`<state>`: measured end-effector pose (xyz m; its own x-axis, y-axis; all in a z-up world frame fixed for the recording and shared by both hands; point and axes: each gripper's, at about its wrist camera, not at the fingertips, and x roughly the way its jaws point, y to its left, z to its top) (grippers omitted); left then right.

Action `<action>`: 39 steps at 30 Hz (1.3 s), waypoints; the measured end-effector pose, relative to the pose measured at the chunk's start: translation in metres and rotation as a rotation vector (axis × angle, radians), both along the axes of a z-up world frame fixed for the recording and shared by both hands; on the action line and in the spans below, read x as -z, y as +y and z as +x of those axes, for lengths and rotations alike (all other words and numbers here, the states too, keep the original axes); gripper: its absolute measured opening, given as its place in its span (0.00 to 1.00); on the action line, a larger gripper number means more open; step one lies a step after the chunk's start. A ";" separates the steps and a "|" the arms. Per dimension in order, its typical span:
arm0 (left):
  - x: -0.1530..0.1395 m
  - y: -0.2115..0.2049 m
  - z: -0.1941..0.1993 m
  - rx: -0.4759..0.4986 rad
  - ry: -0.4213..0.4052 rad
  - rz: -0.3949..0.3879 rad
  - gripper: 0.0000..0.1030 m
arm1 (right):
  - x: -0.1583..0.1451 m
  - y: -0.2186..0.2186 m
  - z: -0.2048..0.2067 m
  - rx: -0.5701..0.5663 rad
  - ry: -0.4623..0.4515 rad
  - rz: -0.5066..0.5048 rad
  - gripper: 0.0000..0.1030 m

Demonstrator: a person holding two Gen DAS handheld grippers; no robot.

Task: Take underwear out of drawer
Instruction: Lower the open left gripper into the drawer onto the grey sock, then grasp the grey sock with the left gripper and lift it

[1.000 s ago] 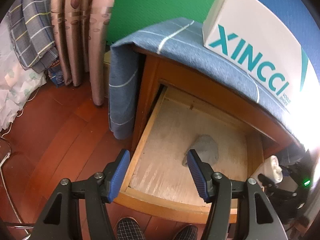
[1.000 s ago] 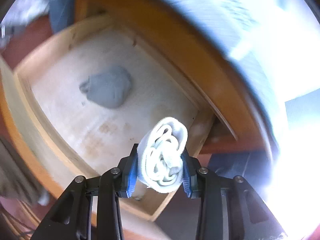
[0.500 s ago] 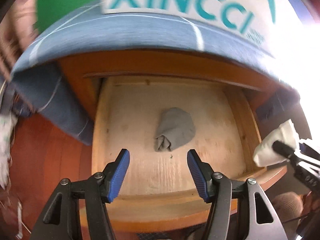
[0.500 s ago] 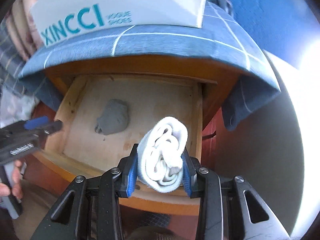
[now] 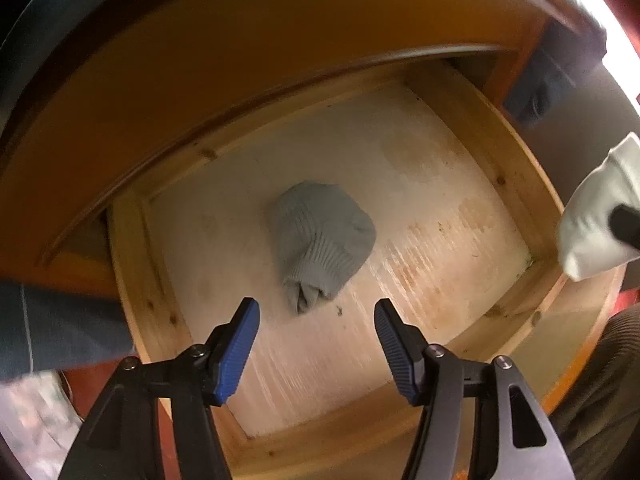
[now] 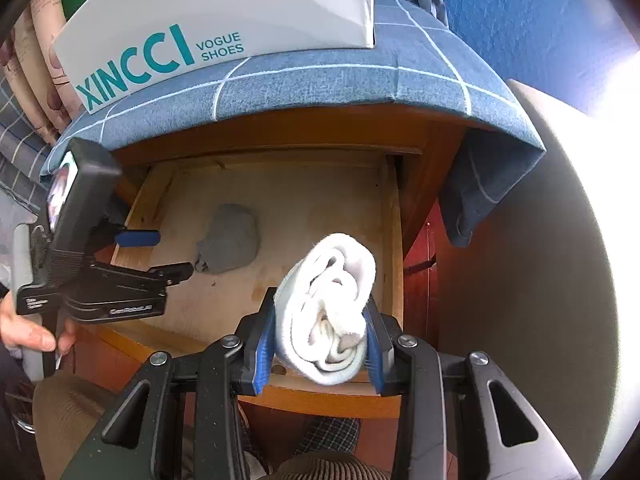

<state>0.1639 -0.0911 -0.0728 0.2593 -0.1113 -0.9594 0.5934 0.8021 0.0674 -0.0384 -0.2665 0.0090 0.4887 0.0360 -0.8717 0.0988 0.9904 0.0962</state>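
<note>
A rolled grey underwear (image 5: 324,236) lies in the middle of the open wooden drawer (image 5: 136,264); it also shows in the right wrist view (image 6: 230,244). My left gripper (image 5: 316,344) is open, its blue fingers just short of the grey roll, over the drawer; in the right wrist view it (image 6: 176,254) reaches in from the left. My right gripper (image 6: 320,344) is shut on a rolled white underwear (image 6: 328,308), held above the drawer's front right corner. The white roll shows at the right edge of the left wrist view (image 5: 600,216).
The drawer (image 6: 394,240) belongs to a wooden nightstand covered by a blue checked cloth (image 6: 320,76). A white XINCCI shoe box (image 6: 208,24) stands on top. The cloth hangs down the right side (image 6: 480,196). My knees are below the drawer front.
My left gripper has moved down and in, close over the grey roll. My right gripper keeps the white roll and has drawn slightly back from the drawer.
</note>
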 end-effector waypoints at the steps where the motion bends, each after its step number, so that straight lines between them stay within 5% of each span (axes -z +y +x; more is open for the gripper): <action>1: 0.003 -0.002 0.001 0.019 0.002 0.012 0.60 | 0.001 -0.001 0.001 0.001 0.002 0.005 0.34; 7: 0.018 -0.012 0.005 0.128 -0.022 0.087 0.60 | 0.010 0.001 0.003 0.014 0.015 0.037 0.34; 14: 0.031 -0.021 0.010 0.229 0.048 0.071 0.60 | 0.014 0.008 0.006 0.003 0.021 0.023 0.34; 20: 0.038 -0.026 0.016 0.290 0.019 0.115 0.59 | 0.017 0.007 0.008 0.002 0.040 0.044 0.34; 39: 0.069 -0.055 0.054 0.354 0.029 0.164 0.59 | 0.027 0.014 0.013 -0.014 0.068 0.036 0.34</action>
